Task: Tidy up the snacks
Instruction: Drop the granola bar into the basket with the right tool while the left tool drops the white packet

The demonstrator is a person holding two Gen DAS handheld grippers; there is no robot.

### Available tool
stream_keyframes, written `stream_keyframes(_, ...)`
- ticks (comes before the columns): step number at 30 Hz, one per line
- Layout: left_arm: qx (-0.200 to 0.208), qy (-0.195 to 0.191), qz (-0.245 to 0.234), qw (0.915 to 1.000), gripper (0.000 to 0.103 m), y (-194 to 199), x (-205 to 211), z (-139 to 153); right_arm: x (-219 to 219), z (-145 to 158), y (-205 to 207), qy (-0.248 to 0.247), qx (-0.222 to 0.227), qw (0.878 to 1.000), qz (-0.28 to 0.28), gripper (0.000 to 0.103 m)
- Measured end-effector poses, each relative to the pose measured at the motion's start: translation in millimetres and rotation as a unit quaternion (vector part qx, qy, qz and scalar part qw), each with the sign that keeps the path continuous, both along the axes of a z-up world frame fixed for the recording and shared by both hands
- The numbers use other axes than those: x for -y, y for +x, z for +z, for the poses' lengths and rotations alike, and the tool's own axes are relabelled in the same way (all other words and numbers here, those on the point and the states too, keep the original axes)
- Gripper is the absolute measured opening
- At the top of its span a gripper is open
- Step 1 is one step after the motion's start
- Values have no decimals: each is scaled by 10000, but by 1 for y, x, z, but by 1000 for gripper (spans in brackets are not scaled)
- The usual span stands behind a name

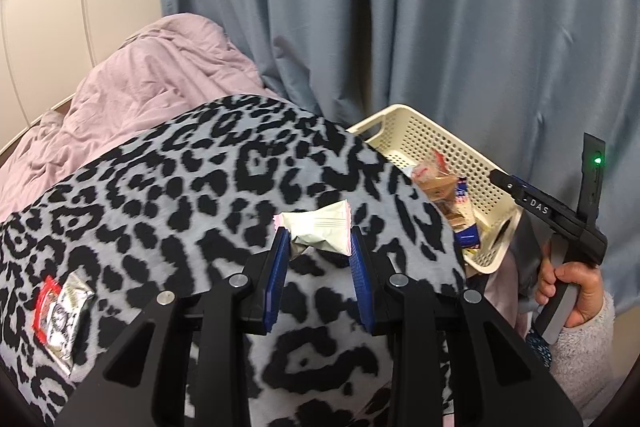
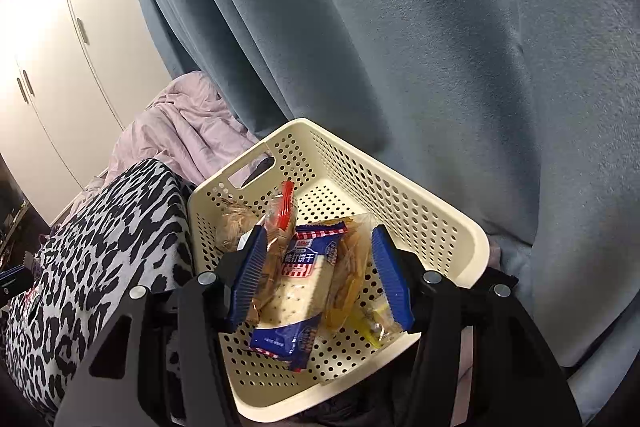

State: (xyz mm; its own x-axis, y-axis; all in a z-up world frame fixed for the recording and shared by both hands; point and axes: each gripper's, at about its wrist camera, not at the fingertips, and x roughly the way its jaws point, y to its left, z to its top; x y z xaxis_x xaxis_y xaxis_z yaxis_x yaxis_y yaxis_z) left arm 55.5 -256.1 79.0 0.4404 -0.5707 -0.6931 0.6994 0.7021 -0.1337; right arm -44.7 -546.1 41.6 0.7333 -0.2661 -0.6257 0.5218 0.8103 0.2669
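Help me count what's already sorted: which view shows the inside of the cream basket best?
The right wrist view: it looks down into the cream basket, showing the blue cracker pack and other wrapped snacks. The left wrist view catches the basket only side-on, its contents partly hidden behind the leopard-print blanket.

- bed surface: leopard-print blanket, black on grey
- red-edged silver snack packet lies flat on it, near left edge of the left wrist view
- crumpled pink duvet behind the blanket
- cream perforated basket beside the blanket, tilted
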Motion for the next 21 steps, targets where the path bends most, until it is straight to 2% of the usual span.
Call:
stream_keyframes(10,-18,108,-782,9969,30,-27,62,-5,1,-3,-6,-4,63,10000,-42,56)
stream_keyframes(21,-384,156,-1688,9848,31,-52,138,-26,7,-5,-18,-36,72,9999,-102,56)
